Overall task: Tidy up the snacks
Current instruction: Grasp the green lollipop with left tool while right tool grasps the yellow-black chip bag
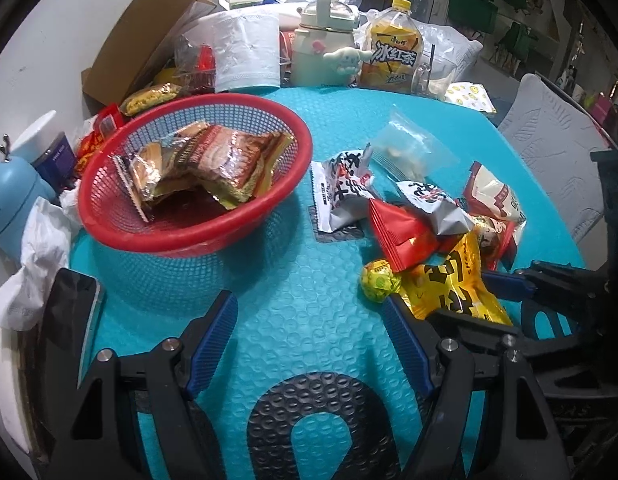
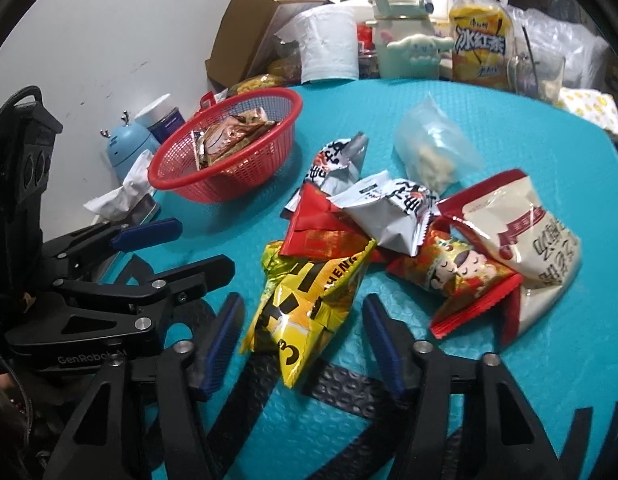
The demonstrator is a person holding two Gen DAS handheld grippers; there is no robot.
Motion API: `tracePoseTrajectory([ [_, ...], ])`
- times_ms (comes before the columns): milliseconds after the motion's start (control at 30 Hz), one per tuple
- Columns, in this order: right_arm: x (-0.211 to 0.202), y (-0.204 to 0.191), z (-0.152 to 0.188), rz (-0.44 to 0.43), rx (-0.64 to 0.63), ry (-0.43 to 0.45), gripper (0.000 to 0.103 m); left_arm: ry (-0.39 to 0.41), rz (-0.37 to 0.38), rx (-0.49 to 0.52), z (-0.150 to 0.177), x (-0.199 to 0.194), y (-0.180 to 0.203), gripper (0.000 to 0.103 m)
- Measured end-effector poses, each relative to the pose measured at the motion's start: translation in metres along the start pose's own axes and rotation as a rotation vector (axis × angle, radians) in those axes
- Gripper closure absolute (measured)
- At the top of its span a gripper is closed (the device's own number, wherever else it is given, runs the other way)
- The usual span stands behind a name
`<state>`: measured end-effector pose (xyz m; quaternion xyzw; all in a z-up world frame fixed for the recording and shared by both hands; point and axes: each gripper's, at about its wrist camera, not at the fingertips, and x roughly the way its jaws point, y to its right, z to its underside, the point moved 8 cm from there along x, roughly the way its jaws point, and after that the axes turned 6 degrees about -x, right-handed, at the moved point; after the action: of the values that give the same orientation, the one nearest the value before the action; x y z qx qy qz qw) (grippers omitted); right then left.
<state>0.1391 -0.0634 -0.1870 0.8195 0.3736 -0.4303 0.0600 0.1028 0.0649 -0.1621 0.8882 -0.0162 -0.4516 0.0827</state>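
Left gripper: jaws spread wide, holding nothing, over bare teal mat.
Right gripper: jaws apart, straddling the yellow packet; contact unclear.
Snack pile: heaped right of the red basket, packets overlapping, lower ones part hidden.
Basket contents: foil packets, labels unreadable.

At the far edge of the bench, covered with a turquoise bubble mat, a roll of toilet paper, a cream bottle and an iced tea bottle stand in a row. An open cardboard box leans behind them. A blue gadget and crumpled tissue lie at the left.
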Motion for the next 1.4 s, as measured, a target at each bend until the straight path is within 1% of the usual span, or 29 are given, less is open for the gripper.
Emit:
tracePoseTrajectory([
  [67, 0.001, 0.002, 0.001, -0.008, 0.003, 0.003, 0.060, -0.006, 0.010, 0.002, 0.001, 0.002, 0.003, 0.029],
  [133, -0.001, 0.003, 0.002, -0.007, 0.004, 0.008, 0.063, -0.007, 0.020, 0.010, 0.000, 0.005, 0.007, 0.029],
  [433, -0.015, 0.013, 0.013, 0.026, 0.024, 0.021, 0.063, -0.034, 0.088, 0.028, -0.004, 0.018, 0.025, 0.029],
  [500, -0.017, 0.017, 0.016, 0.030, 0.037, 0.021, 0.063, -0.042, 0.096, 0.027, -0.005, 0.022, 0.028, 0.031],
  [600, -0.019, 0.023, 0.020, 0.030, 0.055, 0.022, 0.063, -0.054, 0.091, 0.022, -0.007, 0.029, 0.030, 0.038],
  [633, -0.020, 0.023, 0.020, 0.029, 0.060, 0.022, 0.063, -0.060, 0.090, 0.021, -0.007, 0.032, 0.030, 0.042],
  [700, -0.021, 0.026, 0.021, 0.028, 0.066, 0.023, 0.063, -0.056, 0.081, 0.028, -0.010, 0.035, 0.031, 0.047],
  [767, -0.021, 0.027, 0.021, 0.026, 0.070, 0.024, 0.063, -0.055, 0.088, 0.041, -0.011, 0.036, 0.033, 0.062],
  [800, -0.021, 0.027, 0.020, 0.023, 0.072, 0.025, 0.063, -0.058, 0.094, 0.043, -0.011, 0.036, 0.034, 0.066],
  [833, -0.020, 0.027, 0.020, 0.021, 0.074, 0.025, 0.063, -0.063, 0.105, 0.044, -0.011, 0.037, 0.036, 0.074],
  [867, -0.020, 0.027, 0.021, 0.019, 0.076, 0.026, 0.063, -0.064, 0.110, 0.047, -0.010, 0.037, 0.037, 0.078],
  [1033, -0.021, 0.027, 0.022, 0.021, 0.079, 0.029, 0.063, -0.074, 0.126, 0.068, -0.003, 0.032, 0.043, 0.078],
  [1200, -0.026, 0.026, 0.029, 0.034, 0.082, 0.032, 0.063, -0.087, 0.138, 0.082, 0.010, 0.023, 0.051, 0.078],
  [1333, -0.032, 0.025, 0.036, 0.046, 0.084, 0.039, 0.065, -0.097, 0.154, 0.086, 0.023, 0.014, 0.056, 0.078],
  [1367, -0.033, 0.026, 0.038, 0.048, 0.086, 0.042, 0.067, -0.098, 0.154, 0.086, 0.026, 0.012, 0.057, 0.078],
  [1400, -0.036, 0.026, 0.041, 0.051, 0.089, 0.043, 0.072, -0.099, 0.155, 0.086, 0.028, 0.011, 0.058, 0.078],
])
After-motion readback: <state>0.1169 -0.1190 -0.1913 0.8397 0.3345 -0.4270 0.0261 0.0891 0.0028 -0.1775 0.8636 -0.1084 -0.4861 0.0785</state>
